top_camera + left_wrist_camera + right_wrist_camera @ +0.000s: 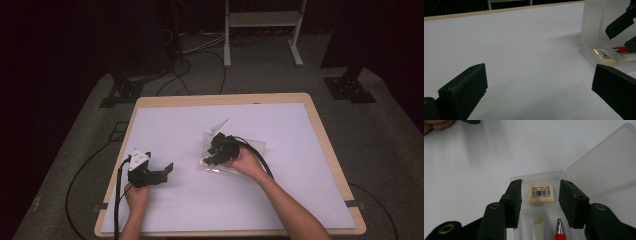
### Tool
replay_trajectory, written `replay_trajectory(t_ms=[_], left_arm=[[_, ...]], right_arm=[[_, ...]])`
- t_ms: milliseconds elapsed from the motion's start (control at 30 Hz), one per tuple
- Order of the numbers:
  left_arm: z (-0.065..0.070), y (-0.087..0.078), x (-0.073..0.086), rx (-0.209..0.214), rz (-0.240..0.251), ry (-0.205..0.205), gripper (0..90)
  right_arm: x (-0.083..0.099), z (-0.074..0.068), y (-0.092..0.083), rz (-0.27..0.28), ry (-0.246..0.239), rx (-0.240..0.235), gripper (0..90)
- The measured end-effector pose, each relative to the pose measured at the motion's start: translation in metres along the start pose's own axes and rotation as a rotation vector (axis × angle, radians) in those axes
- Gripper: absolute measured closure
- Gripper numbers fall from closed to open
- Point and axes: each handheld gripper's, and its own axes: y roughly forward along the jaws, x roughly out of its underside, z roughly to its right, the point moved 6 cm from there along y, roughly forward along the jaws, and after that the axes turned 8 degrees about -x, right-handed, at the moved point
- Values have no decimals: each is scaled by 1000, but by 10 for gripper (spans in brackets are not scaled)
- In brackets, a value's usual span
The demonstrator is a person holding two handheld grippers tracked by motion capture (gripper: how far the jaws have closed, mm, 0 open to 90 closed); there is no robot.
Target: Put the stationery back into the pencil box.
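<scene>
Now eraser (pixel 541 193) flat in case (pixel 541 176), long axis across right tool (pixel 540 200) jaws.

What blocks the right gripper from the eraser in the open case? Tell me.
Nothing visible. The right gripper has its jaws inside the case, either side of the eraser, with a gap on each side. The lid is swung clear.

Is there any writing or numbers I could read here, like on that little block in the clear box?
Eraser in the clear plastic case: a label with a barcode, a line of print above it and digits below, all too small and blurred to read.
Red pen and the pale stick beside it: no writing visible.
Grippers and table sheet: no words or signs.
</scene>
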Motion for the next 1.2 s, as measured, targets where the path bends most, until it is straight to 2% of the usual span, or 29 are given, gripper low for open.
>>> replay_trajectory(t_ms=[33, 100, 200, 300, 500, 733, 1167, 1200], left_arm=[[0, 0, 0, 0, -1, 0, 0], [0, 0, 0, -2, -1, 5, 0], [0, 0, 0, -1, -1, 5, 0], [0, 0, 0, -1, -3, 10, 0], [1, -1, 0, 2, -1, 8, 0], [1, 0, 0, 0, 0, 5, 0], [1, -1, 1, -2, -1, 10, 0], [1, -1, 1, -2, -1, 11, 0]], right_arm=[[0, 0, -3, 9, -16, 0, 514], [2, -2, -9, 15, -5, 1, 499], [4, -5, -19, 28, -23, 7, 487], [6, -9, -28, 48, -18, 5, 480], [14, -14, -42, 55, -12, 9, 458], [22, -15, -55, 72, 12, 12, 433], [35, -20, -71, 91, 32, 11, 393], [35, -19, -72, 97, 23, 10, 390]])
